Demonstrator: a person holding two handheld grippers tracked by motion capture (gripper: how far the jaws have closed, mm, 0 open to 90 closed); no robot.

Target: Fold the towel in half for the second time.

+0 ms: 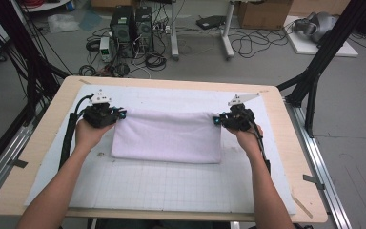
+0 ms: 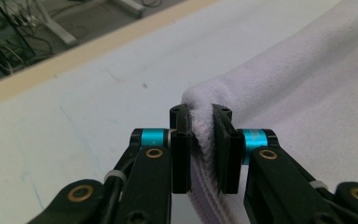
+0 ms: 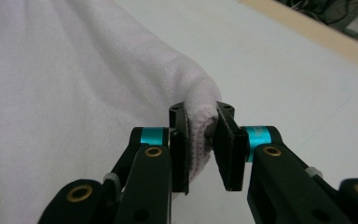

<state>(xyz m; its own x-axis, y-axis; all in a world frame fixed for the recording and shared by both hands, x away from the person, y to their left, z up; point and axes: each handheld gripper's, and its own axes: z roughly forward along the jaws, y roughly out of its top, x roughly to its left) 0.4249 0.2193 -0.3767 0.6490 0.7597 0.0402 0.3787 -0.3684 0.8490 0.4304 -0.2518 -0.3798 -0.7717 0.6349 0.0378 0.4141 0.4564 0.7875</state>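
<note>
My left claw [image 1: 120,114] pinches the far left corner of the white folded towel [image 1: 167,136] and my right claw [image 1: 217,120] pinches its far right corner, both squeezed tight on the soft cloth, while the towel lies across the middle of the white mat [image 1: 171,186] on the table [image 1: 43,143].
</note>
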